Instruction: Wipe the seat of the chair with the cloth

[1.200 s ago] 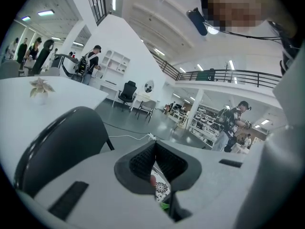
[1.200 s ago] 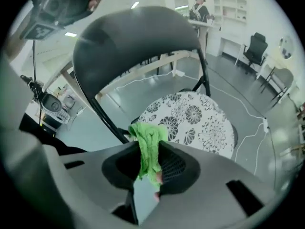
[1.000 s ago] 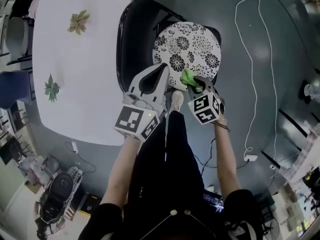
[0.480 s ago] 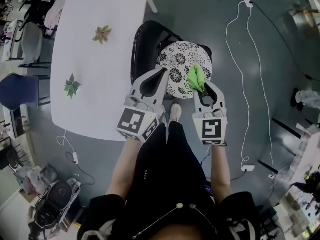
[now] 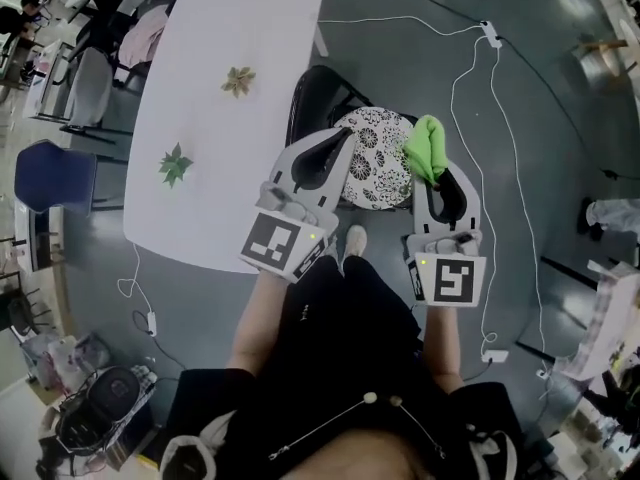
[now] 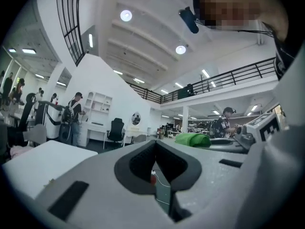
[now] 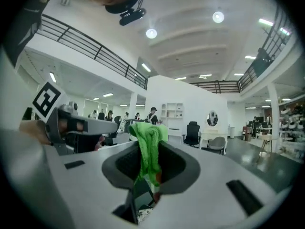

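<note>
The grey floor (image 5: 560, 88) fills the right side of the head view, and the white surface (image 5: 230, 28) takes the upper left. The black chair (image 5: 312, 98) stands at upper centre, just beside the surface, and its flower-patterned seat (image 5: 372, 158) shows between my two tools. My left tool (image 5: 343, 138) lies over the seat's left edge, jaws pressed together with nothing between them. My right tool (image 5: 441, 166) is at the seat's right edge, pinching the green cloth (image 5: 426, 146). The cloth bunches up past the tips, and I cannot tell whether it touches the seat.
</note>
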A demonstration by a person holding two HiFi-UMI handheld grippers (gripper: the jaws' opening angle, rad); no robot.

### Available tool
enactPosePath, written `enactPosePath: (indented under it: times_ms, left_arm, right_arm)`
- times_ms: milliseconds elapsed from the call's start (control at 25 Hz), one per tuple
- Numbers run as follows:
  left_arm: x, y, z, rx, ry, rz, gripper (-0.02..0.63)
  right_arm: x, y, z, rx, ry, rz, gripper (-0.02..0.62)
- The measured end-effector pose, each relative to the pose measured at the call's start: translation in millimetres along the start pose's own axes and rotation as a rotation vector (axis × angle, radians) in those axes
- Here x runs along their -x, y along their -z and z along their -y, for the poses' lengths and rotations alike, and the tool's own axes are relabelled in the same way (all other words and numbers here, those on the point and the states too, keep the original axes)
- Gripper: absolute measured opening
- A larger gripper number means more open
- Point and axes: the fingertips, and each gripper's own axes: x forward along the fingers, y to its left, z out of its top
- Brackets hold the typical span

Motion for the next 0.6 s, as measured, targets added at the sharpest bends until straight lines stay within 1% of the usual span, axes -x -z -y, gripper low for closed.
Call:
enactPosePath:
  times_ms: [80,280,400,600]
  left_arm:
    - [6.6,-14.3,5.7,-0.045,-0.003,0.025,0.005]
    - [23.8,-37.7,16.2,-0.131,-0.033,0.040,0.005]
    - [31.6,-48.8,19.1,-0.137,-0.034,0.063,0.005]
    - [41.4,-65.3,18.1,-0.152,-0.055,0.103,0.005]
  right_arm:
    - [9.5,-20.6,7.0,-0.032,0.015,0.049,0.089]
    - [32.2,-60.4,26.6,-0.062,0.051,0.140,0.084]
    - [41.9,-75.9,33.3,-0.082,0.059,0.169,0.084]
    - [50.7,-93.9,31.0,-0.043,0.068,0.204,0.084]
